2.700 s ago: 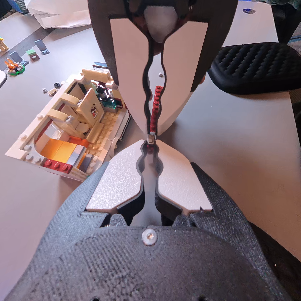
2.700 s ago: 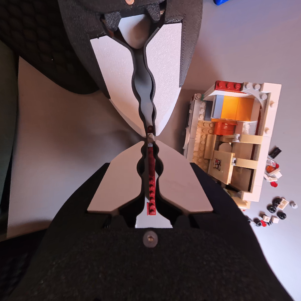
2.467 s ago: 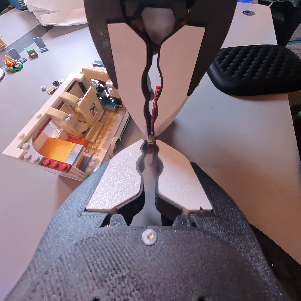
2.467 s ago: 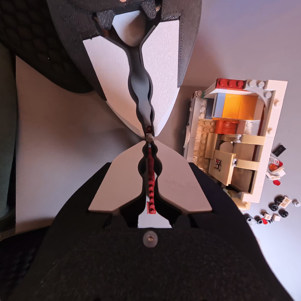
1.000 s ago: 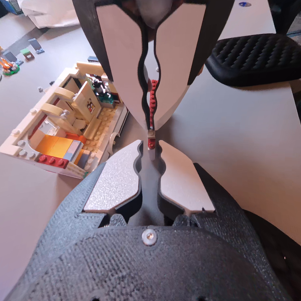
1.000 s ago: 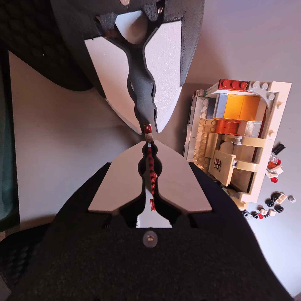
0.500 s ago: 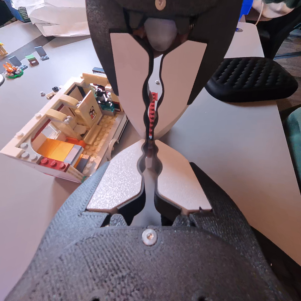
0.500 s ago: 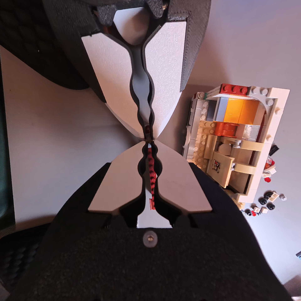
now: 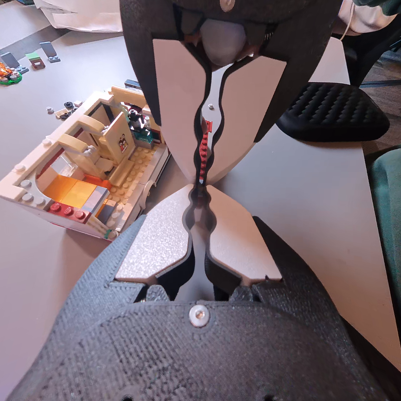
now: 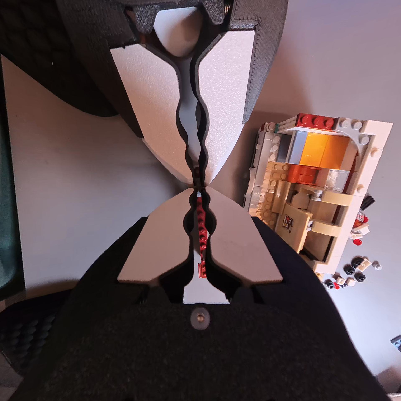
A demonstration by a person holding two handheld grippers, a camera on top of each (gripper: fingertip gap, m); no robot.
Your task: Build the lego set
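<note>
In the left wrist view the left gripper [image 9: 199, 191] at frame centre clenches the near tip of a red studded strip [image 9: 204, 152]. The right gripper [image 10: 198, 191] meets it tip to tip, clamped along that strip. Left of centre on the table [image 9: 293, 184] sits a toy-brick house [image 9: 76, 169].

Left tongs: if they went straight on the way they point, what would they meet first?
The right tongs, tip to tip with the left tongs; a long red studded strip runs between both. Nothing else lies nearer.
</note>
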